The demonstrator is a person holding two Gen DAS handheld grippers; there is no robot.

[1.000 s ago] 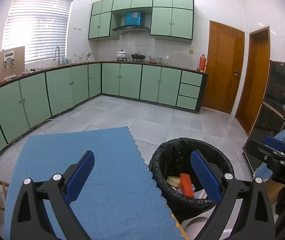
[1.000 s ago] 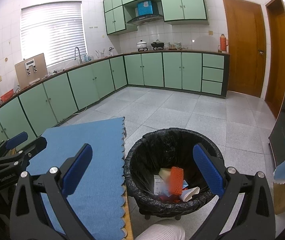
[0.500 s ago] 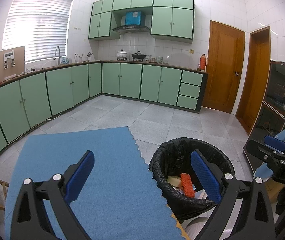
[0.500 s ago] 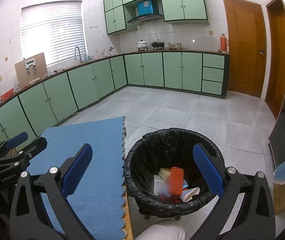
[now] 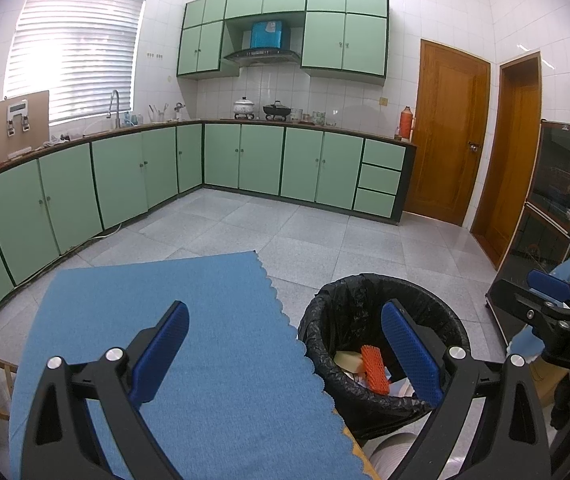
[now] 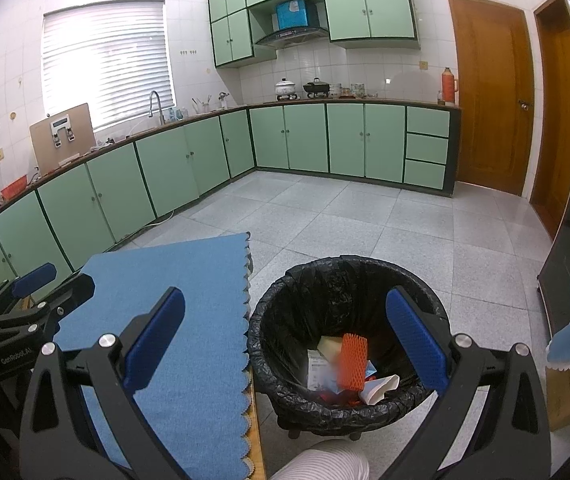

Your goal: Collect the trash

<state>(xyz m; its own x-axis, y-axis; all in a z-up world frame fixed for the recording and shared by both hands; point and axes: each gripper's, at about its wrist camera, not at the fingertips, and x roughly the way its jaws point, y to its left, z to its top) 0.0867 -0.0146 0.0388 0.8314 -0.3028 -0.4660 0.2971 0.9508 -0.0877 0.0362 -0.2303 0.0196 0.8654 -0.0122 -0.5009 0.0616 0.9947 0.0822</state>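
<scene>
left hand-held gripper (image 5: pixel 283 346) spread wide, nothing between its blue pads (image 5: pixel 161 354), hanging over the blue cloth (image 5: pixel 189 344) that covers the worktop. right hand-held gripper (image 6: pixel 285 334) just as wide and just as empty, framing the trash bin (image 6: pixel 349 280) on the grey tiled floor (image 6: pixel 365 216), just beside the worktop's edge. the bin is round, lined with a crinkled black bag, its rim folded over. inside it: an orange foam net sleeve (image 6: pixel 352 360) standing tilted on top of the heap, a pale yellowish piece (image 6: pixel 331 346) behind it, a printed white slip (image 6: pixel 317 372) to its left, a crumpled white paper (image 6: pixel 379 387) to its right, red scraps underneath. the cloth has a scalloped edge and lies flat. a striped sleeve (image 6: pixel 325 464) shows at the bottom of the right view.
</scene>
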